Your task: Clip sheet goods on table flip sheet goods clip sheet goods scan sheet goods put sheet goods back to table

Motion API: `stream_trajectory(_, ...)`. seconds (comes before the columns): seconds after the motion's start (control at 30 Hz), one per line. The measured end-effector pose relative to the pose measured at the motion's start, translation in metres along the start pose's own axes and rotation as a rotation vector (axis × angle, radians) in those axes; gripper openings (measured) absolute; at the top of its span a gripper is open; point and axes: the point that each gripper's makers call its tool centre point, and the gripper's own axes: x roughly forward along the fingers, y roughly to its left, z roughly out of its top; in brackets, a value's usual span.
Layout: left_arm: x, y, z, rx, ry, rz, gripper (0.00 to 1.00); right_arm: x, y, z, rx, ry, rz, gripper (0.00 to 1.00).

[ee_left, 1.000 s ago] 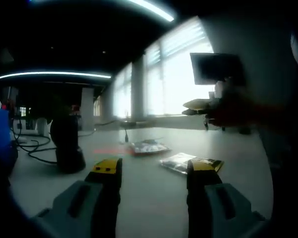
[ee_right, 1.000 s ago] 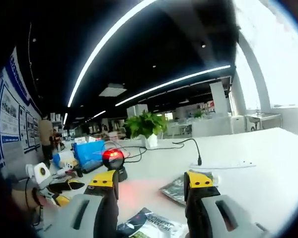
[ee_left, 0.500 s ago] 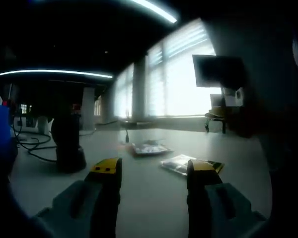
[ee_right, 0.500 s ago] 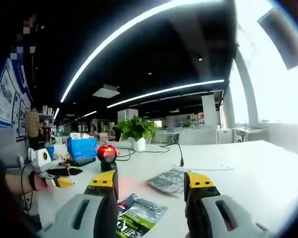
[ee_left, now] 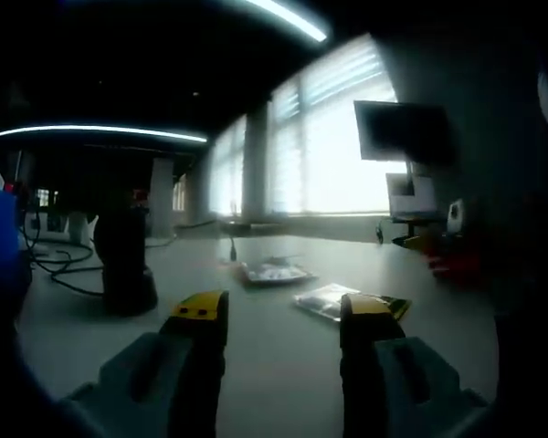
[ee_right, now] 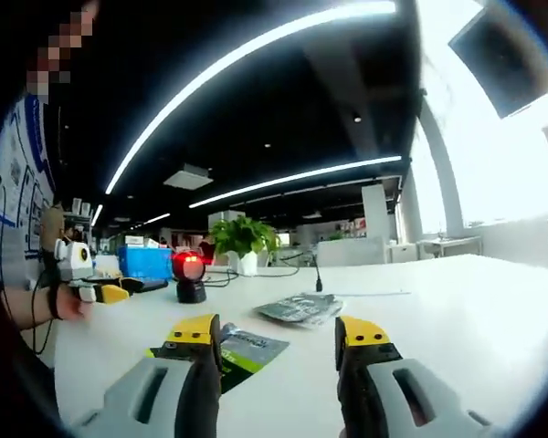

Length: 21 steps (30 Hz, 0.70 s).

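Left gripper view looks low across a pale table (ee_left: 283, 365), where the left gripper (ee_left: 279, 321) hovers with its yellow-tipped jaws standing well apart and nothing between them. Two flat packets lie ahead of it. The nearer sheet goods packet (ee_left: 347, 302) sits just beyond the right jaw tip, its long axis running roughly left to right across the view, one end partly hidden behind that jaw. The farther packet (ee_left: 274, 272) lies flat a little beyond, near a small upright microphone stem (ee_left: 232, 248). A dark scanner on a stand (ee_left: 124, 265) stands off to the left, with cables (ee_left: 59, 269) trailing behind it.

Right gripper view shows the right gripper (ee_right: 277, 336) also with its jaws spread wide and empty, above the same table (ee_right: 457, 310). A dark and green packet (ee_right: 242, 349) lies flat between the jaw tips, nearer the left jaw, its long axis angled away to the upper right. A silvery packet (ee_right: 297, 308) lies farther on. The scanner (ee_right: 189, 276) glows red at left, before a potted plant (ee_right: 239, 243) and a blue bin (ee_right: 146, 263). The other gripper, in a person's hand (ee_right: 82, 294), shows at the far left edge.
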Motion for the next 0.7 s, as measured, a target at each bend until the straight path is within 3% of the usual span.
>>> stream_trajectory(0.13,0.001,0.001,0.000,0.007,0.002,0.005,0.44,-0.002,-0.001,0.003,0.041,-0.025,0.011,0.46)
stream_trajectory(0.43,-0.003,-0.001,0.002,0.050,0.001,0.014,0.45,0.001,0.021,-0.006,-0.087,0.031,0.059,0.45)
stream_trajectory(0.7,-0.004,0.004,0.005,0.011,-0.023,0.025,0.44,0.002,0.018,-0.006,-0.095,0.033,0.048,0.44)
